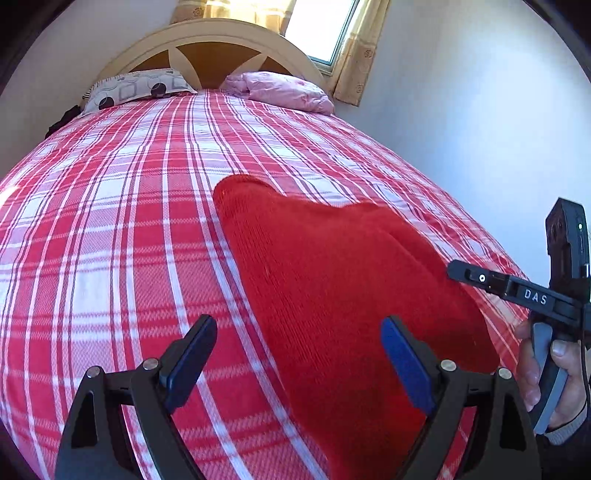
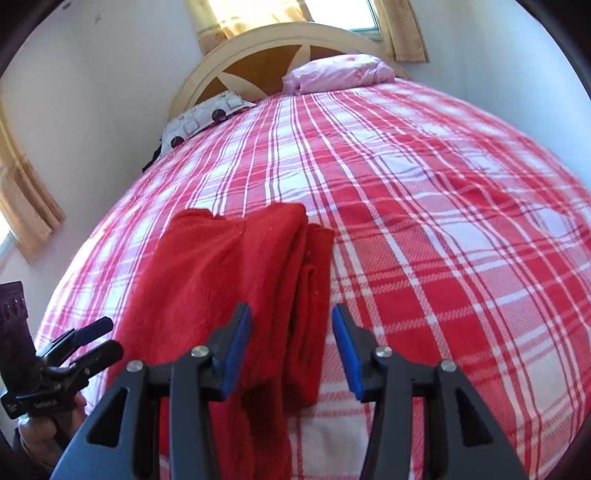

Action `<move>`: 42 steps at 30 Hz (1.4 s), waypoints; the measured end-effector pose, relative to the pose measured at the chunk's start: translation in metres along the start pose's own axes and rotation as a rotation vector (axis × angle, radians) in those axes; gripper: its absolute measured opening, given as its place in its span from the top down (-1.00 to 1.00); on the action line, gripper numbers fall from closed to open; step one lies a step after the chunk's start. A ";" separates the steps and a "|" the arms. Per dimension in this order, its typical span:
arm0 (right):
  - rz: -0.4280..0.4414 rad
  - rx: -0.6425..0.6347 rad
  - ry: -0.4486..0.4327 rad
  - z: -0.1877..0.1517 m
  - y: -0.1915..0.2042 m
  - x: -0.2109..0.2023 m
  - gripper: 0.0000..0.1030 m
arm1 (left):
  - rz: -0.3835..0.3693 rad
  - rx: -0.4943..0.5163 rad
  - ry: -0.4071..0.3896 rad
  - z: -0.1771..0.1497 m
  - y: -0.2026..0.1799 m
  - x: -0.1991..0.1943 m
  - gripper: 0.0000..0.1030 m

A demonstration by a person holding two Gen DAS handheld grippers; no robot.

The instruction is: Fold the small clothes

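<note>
A red knitted garment (image 1: 332, 280) lies folded on the red-and-white plaid bed (image 1: 110, 221). In the right wrist view the garment (image 2: 221, 273) shows stacked folded layers along its right edge. My left gripper (image 1: 299, 365) is open and empty, hovering over the garment's near left edge. My right gripper (image 2: 291, 354) is open and empty, above the garment's near right edge. The right gripper also shows in the left wrist view (image 1: 458, 273), and the left gripper in the right wrist view (image 2: 107, 338).
Two pillows lie at the headboard: a patterned grey one (image 1: 136, 88) and a pink one (image 1: 280, 90). A white wall (image 1: 461, 110) runs along the bed's right side. A curtained window (image 1: 317, 26) is behind the headboard.
</note>
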State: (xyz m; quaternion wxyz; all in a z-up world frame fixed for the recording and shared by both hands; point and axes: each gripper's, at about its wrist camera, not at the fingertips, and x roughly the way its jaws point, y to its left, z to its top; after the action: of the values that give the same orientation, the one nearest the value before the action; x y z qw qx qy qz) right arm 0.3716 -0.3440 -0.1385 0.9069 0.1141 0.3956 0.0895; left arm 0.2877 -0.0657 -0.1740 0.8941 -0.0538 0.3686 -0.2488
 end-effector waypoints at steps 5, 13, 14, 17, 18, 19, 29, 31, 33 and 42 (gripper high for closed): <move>0.070 0.054 0.018 0.012 -0.009 0.013 -0.46 | -0.027 -0.060 0.057 0.013 0.013 0.031 -0.77; 0.101 0.087 0.131 0.016 -0.023 0.046 -0.26 | -0.076 -0.104 0.075 0.010 0.020 0.055 -0.77; 0.115 0.094 0.144 0.016 -0.025 0.049 -0.21 | -0.069 -0.090 0.072 0.009 0.018 0.055 -0.77; 0.141 0.111 0.153 0.012 -0.027 0.055 -0.21 | -0.051 -0.064 0.070 0.008 0.013 0.056 -0.77; 0.144 0.111 0.153 0.011 -0.027 0.056 -0.21 | -0.046 -0.059 0.071 0.008 0.012 0.056 -0.77; 0.146 0.109 0.151 0.011 -0.026 0.057 -0.21 | -0.043 -0.057 0.072 0.009 0.012 0.057 -0.78; 0.146 0.111 0.145 0.009 -0.026 0.062 -0.08 | -0.036 -0.037 0.082 0.008 0.009 0.061 -0.83; 0.170 0.112 0.146 0.008 -0.025 0.063 0.10 | -0.043 -0.037 0.083 0.008 0.010 0.062 -0.83; 0.169 0.106 0.142 0.007 -0.023 0.064 0.14 | -0.044 -0.033 0.086 0.009 0.010 0.063 -0.83; 0.151 0.079 0.115 0.005 -0.018 0.065 0.25 | -0.090 0.024 0.078 0.009 0.001 0.062 -0.45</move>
State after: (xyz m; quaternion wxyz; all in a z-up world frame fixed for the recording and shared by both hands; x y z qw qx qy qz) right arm 0.4205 -0.3452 -0.1853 0.8681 0.1739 0.4406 0.1482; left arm 0.3320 -0.0958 -0.2072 0.8674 -0.0501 0.3974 -0.2952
